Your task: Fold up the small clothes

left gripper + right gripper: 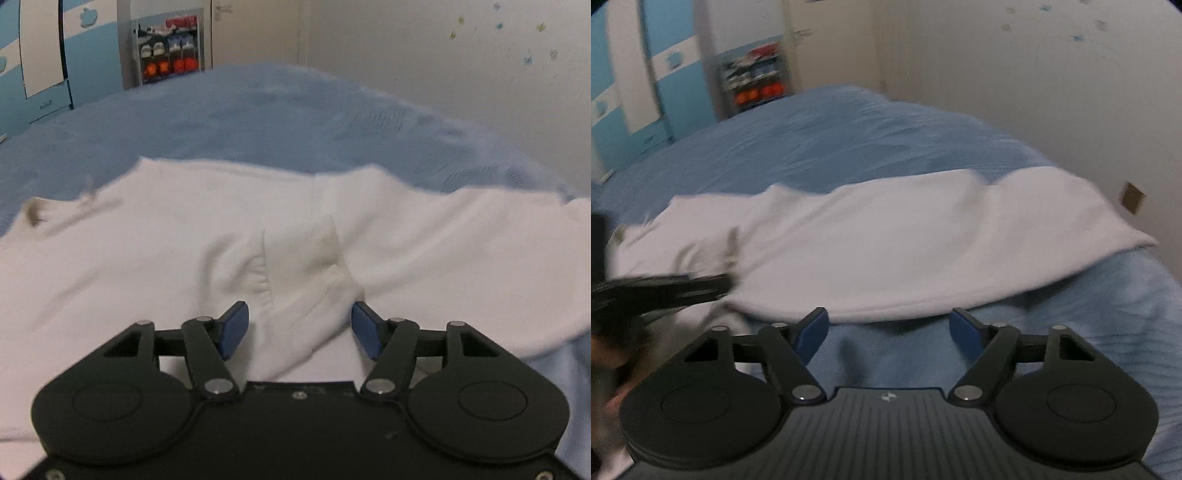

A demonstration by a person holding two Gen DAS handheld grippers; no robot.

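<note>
The white garment [258, 229] lies spread on the blue bed [258, 118]. My left gripper [300, 325] is released, straddling a raised fold; my right gripper [888, 330] is released just short of the hem. Closing loosely could bunch several layers and skew the fold.

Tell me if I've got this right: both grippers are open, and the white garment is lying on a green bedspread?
Not quite. The bedspread is blue, not green, as both wrist views show. The rest holds: the white garment lies on it, and the left gripper and right gripper are open.
</note>
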